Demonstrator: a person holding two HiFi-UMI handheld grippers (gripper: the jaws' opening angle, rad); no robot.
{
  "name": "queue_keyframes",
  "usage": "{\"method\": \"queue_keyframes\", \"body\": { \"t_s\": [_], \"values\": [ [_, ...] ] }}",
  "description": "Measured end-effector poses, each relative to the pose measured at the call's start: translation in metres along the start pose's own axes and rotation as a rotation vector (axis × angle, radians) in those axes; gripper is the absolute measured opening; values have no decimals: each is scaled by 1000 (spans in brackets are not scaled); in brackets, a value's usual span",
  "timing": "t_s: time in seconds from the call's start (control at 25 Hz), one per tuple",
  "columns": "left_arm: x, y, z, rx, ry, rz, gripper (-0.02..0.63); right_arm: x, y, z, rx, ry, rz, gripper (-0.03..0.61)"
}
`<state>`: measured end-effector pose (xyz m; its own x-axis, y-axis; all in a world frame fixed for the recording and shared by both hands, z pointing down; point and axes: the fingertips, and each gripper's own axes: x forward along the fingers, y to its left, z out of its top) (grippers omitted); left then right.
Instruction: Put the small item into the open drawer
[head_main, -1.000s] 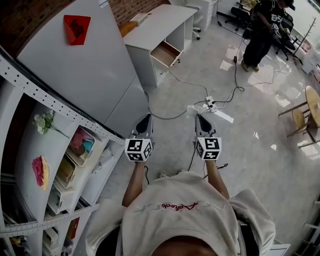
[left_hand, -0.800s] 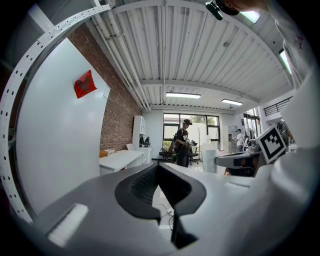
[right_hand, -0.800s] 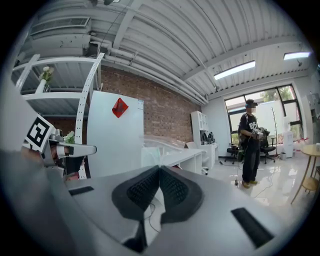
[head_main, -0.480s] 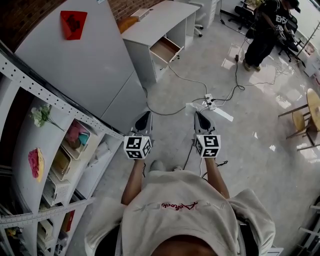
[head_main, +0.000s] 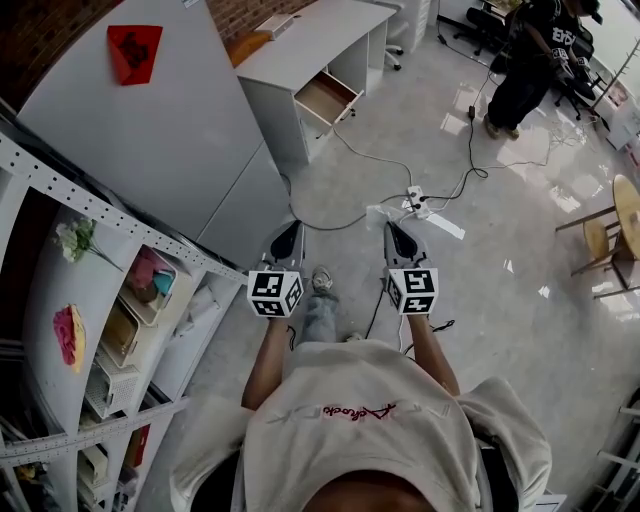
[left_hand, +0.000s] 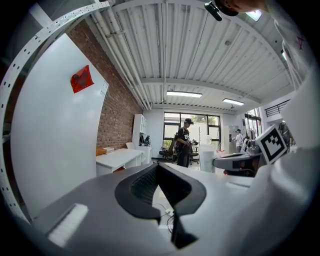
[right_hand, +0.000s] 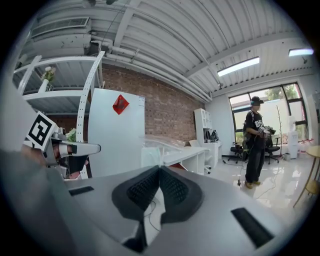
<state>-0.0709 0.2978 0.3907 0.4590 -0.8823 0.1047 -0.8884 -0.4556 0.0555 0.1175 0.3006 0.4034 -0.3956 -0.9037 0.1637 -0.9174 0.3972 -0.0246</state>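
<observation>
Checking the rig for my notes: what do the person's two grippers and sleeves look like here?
The left gripper and right gripper match: grey bodies tapering to the jaws, lined with black ribbed pads, each with a white cube bearing black square markers at the rear. The person wears a pale beige short-sleeved shirt with red script on it.

tee: mine's a loose off-white tee (head_main: 360, 440) with short sleeves, nothing fancy
logo: small red script logo (head_main: 350, 411) across it, too small for me to read
legs: faded blue-grey jeans (head_main: 320, 318) and a pale sneaker (head_main: 321, 278)
left gripper (head_main: 289, 236): light grey plastic shell that narrows to a dark nose
right gripper (head_main: 394, 231): same grey shell, same dark tip
pads (left_hand: 142, 187): black, with a bumpy grip texture on the inner faces
marker cubes (head_main: 276, 295): one per gripper, white with black square markers
</observation>
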Motion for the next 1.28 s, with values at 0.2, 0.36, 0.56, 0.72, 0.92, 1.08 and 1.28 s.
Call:
{"method": "queue_keyframes", "body": {
  "t_s": [0.2, 0.36, 0.56, 0.72, 0.92, 1.08, 1.28],
  "values": [
    [22, 17, -6, -14, 2, -5, 9, 24, -5, 0, 2, -1, -6, 12],
    [52, 34, -2, -19, -6, -19, 9, 54, -12, 6, -8, 0, -8, 12],
    [99, 63, 8, -11, -17, -42, 8, 104, -23, 16, -18, -6, -16, 12],
    [135, 87, 20, -16, -26, -54, 9, 143, -34, 31, -22, -4, -28, 12],
    [173, 122, 35, -23, -37, -58, 9, 191, -43, 49, -29, -7, -42, 12],
    [197, 145, 37, -46, -36, -65, 8, 226, -47, 56, -40, 8, -50, 12],
    [228, 170, 41, -55, -41, -77, 9, 266, -56, 68, -53, 3, -65, 12]
  ]
}}
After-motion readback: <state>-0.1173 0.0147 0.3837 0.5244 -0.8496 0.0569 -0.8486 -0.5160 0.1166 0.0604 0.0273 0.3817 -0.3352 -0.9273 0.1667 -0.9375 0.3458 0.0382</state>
